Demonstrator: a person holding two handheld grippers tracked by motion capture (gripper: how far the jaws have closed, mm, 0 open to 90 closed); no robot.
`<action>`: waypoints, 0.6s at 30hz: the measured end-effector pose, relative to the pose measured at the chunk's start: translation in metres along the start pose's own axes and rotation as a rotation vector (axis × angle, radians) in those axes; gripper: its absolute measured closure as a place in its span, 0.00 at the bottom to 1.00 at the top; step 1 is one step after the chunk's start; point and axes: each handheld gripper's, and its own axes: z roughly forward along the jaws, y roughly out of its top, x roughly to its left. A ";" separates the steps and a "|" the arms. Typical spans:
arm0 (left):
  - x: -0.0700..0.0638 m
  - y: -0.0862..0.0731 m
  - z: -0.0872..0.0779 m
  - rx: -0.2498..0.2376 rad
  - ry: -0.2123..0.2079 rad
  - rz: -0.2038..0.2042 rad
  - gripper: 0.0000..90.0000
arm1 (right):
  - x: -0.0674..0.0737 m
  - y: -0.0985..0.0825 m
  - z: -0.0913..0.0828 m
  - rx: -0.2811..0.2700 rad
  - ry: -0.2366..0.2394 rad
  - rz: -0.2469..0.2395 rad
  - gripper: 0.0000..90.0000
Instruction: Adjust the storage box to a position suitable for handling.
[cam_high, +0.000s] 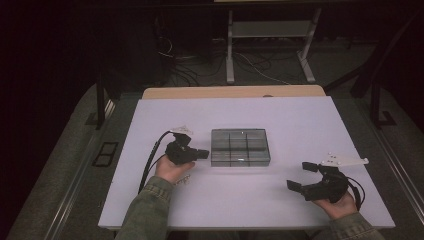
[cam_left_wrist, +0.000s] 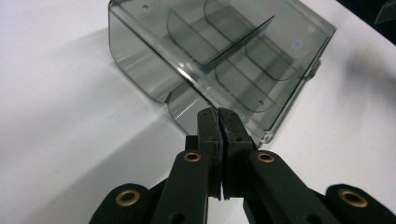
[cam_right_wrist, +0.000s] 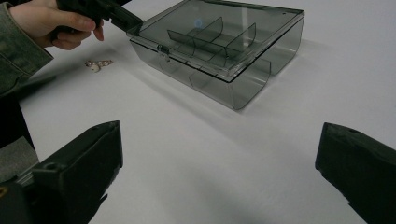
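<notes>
A smoky clear plastic box (cam_high: 240, 146) with inner dividers and its lid down lies in the middle of the white table (cam_high: 300, 120). My left gripper (cam_high: 205, 154) is shut, its jaws pressed together with nothing visible between them. Its tips (cam_left_wrist: 218, 114) are at the near left corner of the box (cam_left_wrist: 233, 51), close to the lid edge; I cannot tell if they touch. My right gripper (cam_high: 299, 175) rests at the front right, open wide with nothing between its jaws (cam_right_wrist: 219, 140). It faces the box (cam_right_wrist: 219, 42) from well back.
A small pale trinket (cam_right_wrist: 98, 64) lies on the table beside the left hand (cam_high: 170, 170). A wooden strip (cam_high: 235, 92) borders the table's far edge. Beyond it are a metal stand (cam_high: 270, 30) and loose cables on a dark floor.
</notes>
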 end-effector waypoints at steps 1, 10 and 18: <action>-0.001 0.001 -0.001 -0.005 -0.001 0.001 0.97 | 0.000 0.000 0.000 0.000 0.000 0.000 0.00; -0.015 0.005 -0.019 -0.064 -0.012 0.035 0.95 | 0.000 0.000 -0.001 0.000 0.001 0.004 0.00; -0.029 0.002 -0.029 -0.102 -0.014 0.055 0.82 | 0.000 0.000 0.000 -0.001 0.000 0.005 0.00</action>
